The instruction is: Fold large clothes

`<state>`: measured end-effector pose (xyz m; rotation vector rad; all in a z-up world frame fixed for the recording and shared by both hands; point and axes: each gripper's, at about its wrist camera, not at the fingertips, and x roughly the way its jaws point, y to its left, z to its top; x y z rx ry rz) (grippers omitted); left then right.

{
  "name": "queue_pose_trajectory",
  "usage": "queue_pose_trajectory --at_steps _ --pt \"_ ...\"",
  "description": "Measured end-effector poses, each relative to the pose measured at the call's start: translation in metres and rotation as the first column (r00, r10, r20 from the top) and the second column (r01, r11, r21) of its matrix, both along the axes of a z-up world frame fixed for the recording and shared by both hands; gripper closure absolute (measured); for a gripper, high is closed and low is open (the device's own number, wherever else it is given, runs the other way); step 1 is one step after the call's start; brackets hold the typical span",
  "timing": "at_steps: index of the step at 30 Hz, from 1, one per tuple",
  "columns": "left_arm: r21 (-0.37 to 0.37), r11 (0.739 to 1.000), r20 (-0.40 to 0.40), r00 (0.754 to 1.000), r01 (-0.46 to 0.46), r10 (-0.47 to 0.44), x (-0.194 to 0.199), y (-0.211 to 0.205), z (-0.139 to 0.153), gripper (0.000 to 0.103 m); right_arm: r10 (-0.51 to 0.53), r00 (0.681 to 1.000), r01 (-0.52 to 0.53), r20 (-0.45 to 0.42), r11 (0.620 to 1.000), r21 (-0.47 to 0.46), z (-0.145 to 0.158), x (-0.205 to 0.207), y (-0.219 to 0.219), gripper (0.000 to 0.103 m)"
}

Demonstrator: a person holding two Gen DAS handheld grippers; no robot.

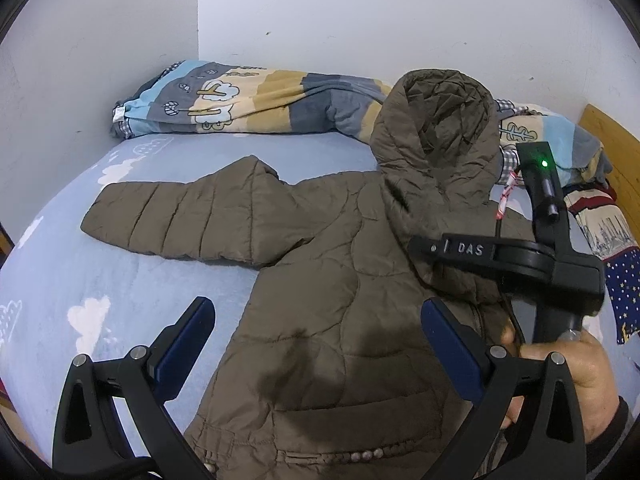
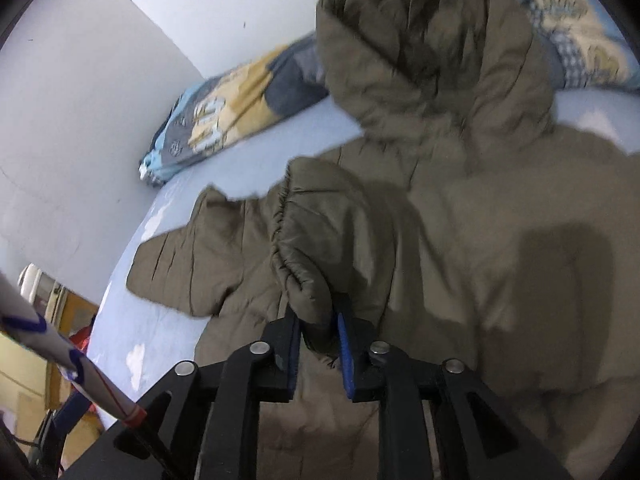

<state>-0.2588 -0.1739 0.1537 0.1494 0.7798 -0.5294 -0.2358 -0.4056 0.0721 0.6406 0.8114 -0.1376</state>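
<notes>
- My left tool [image 1: 316, 344] hovers spread above the brown quilted hooded jacket [image 1: 328, 280].
- My right tool [image 2: 318, 344] pinches its sleeve cuff [image 2: 308, 292].
- The jacket lies on the light-blue cloud-print bed sheet [image 1: 80, 280].
- Beyond, a rolled patterned quilt [image 1: 240, 100] lines the white walls [image 1: 360, 20].

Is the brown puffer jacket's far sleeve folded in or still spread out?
Spread out. The brown puffer jacket's far sleeve lies flat on the light blue bedsheet, extended away from the body.
</notes>
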Motion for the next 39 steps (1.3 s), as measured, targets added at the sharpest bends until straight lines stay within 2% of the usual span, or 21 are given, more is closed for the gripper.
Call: queue_pose_trajectory --at_steps 1,2,3,4,5,6,10,13,14,16,18,20,22,24,26,28,31,33,36,38,39 --pt "0.000 1.000 -0.001 1.000 -0.002 0.002 0.000 0.000 0.000 0.001 0.009 1.000 -0.009 -0.007 1.000 0.012 -0.002 0.000 0.002 0.077" --pt "-0.002 1.000 -0.003 1.000 -0.006 0.006 0.001 0.000 0.000 0.001 0.017 1.000 -0.017 -0.007 1.000 0.022 -0.001 0.000 0.003 0.070" --pt "-0.004 1.000 -0.002 1.000 -0.007 0.007 0.000 0.000 0.000 0.001 0.033 0.999 -0.033 0.006 0.999 0.037 0.004 -0.002 0.003 0.059" --pt "-0.003 1.000 -0.002 1.000 -0.007 0.007 0.000 0.000 -0.001 0.001 0.046 0.998 -0.048 0.031 0.998 0.050 0.010 -0.005 0.002 0.051" --pt "0.001 1.000 -0.004 1.000 -0.006 0.006 0.001 -0.002 -0.002 0.001 0.049 0.998 -0.051 0.051 0.997 0.050 0.016 -0.008 0.001 0.037" --pt "0.004 1.000 -0.005 1.000 -0.004 0.004 0.001 -0.003 -0.002 0.001 0.045 0.996 -0.048 0.071 0.998 0.038 0.024 -0.012 0.000 0.033" --pt "0.012 1.000 -0.010 1.000 0.000 0.000 0.001 -0.007 -0.005 0.001 0.017 0.992 -0.019 0.126 1.000 0.015 0.049 -0.029 -0.014 0.033" --pt "0.010 1.000 -0.006 1.000 -0.004 0.004 0.002 -0.007 -0.005 0.001 -0.134 0.984 0.144 0.122 0.987 -0.077 0.066 -0.051 -0.048 0.033" --pt "0.011 1.000 -0.004 1.000 -0.008 0.008 0.002 -0.006 -0.006 0.001 -0.189 0.977 0.200 0.098 0.972 -0.125 0.068 -0.059 -0.058 0.033" --pt "0.014 1.000 -0.009 1.000 -0.017 0.018 0.005 -0.005 -0.007 0.001 -0.355 0.935 0.345 0.019 0.895 -0.283 0.067 -0.077 -0.088 0.033" --pt "0.013 1.000 -0.019 0.999 -0.028 0.028 0.008 -0.004 -0.009 0.001 -0.456 0.890 0.421 -0.027 0.841 -0.341 0.058 -0.092 -0.113 0.033" --pt "0.011 1.000 -0.032 0.999 -0.029 0.030 0.010 -0.005 -0.011 0.001 -0.532 0.841 0.475 -0.097 0.812 -0.339 0.036 -0.108 -0.142 0.033" --pt "0.017 0.999 -0.037 0.999 -0.026 0.027 0.010 -0.007 -0.013 0.001 -0.558 0.814 0.499 -0.164 0.815 -0.294 0.009 -0.117 -0.161 0.033" --pt "0.024 1.000 -0.034 0.999 -0.020 0.021 0.009 -0.009 -0.014 0.001 -0.557 0.800 0.498 -0.223 0.824 -0.269 -0.016 -0.118 -0.169 0.033" --pt "0.031 0.999 -0.029 0.999 -0.012 0.013 0.009 -0.009 -0.014 0.001 -0.530 0.807 0.477 -0.261 0.845 -0.241 -0.037 -0.116 -0.173 0.031" --pt "0.037 0.999 -0.025 1.000 -0.012 0.013 0.009 -0.009 -0.015 0.001 -0.504 0.818 0.438 -0.277 0.858 -0.269 -0.047 -0.109 -0.171 0.028" --pt "0.027 0.999 -0.038 0.999 -0.024 0.025 0.012 -0.006 -0.015 0.001 -0.511 0.806 0.429 -0.300 0.852 -0.299 -0.039 -0.102 -0.166 0.027" --pt "0.023 0.999 -0.043 0.999 -0.027 0.028 0.012 -0.006 -0.014 0.001 -0.547 0.792 0.453 -0.271 0.824 -0.340 -0.022 -0.100 -0.158 0.027" --pt "0.030 0.999 -0.033 0.999 -0.021 0.022 0.011 -0.005 -0.013 0.001 -0.508 0.840 0.411 -0.191 0.826 -0.386 0.008 -0.084 -0.131 0.027" --pt "0.030 0.999 -0.032 0.999 -0.022 0.023 0.011 -0.004 -0.012 0.001 -0.420 0.894 0.339 -0.160 0.864 -0.372 0.018 -0.067 -0.104 0.027" --pt "0.030 0.999 -0.032 0.999 -0.023 0.024 0.011 -0.004 -0.012 0.001 -0.363 0.918 0.298 -0.157 0.895 -0.331 0.018 -0.057 -0.091 0.027"
